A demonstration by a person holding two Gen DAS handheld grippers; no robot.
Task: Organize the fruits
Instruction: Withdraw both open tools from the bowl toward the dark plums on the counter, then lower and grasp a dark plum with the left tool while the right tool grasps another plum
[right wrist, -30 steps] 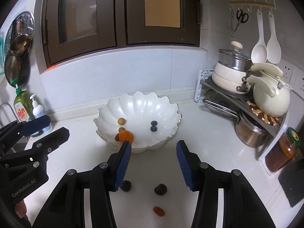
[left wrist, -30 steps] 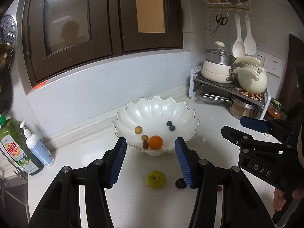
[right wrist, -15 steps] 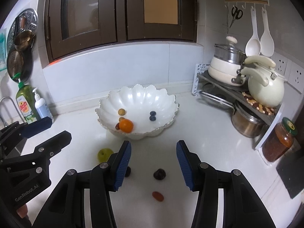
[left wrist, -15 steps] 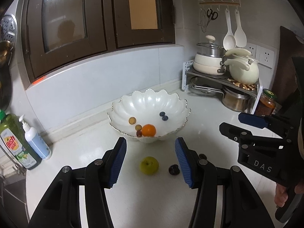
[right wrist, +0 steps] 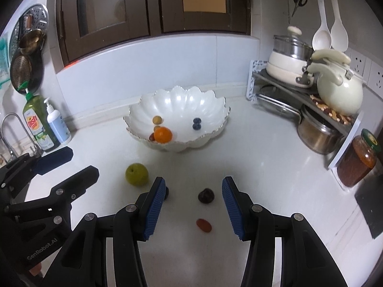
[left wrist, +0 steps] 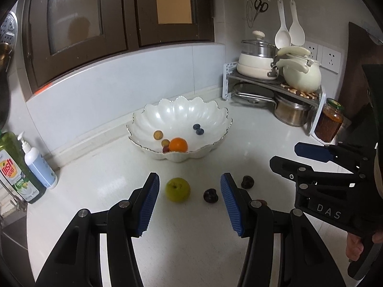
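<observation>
Between left fingers [left wrist: 153, 198] — green apple [left wrist: 178, 189]

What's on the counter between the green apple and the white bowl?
Nothing. In the left wrist view, only bare counter lies between the green apple and the white bowl.

Right gripper [right wrist: 194, 199] fingers [right wrist: 155, 206] apart above dark fruit [right wrist: 206, 195].

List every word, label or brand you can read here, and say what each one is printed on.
"dish soap" and "LEMON": green bottle by the sink.
"DAS": body of the right gripper.
"GenRobot.AI": body of the left gripper.
White pump bottle label: too small to read.
Jar with the green lid: no readable text.
</observation>
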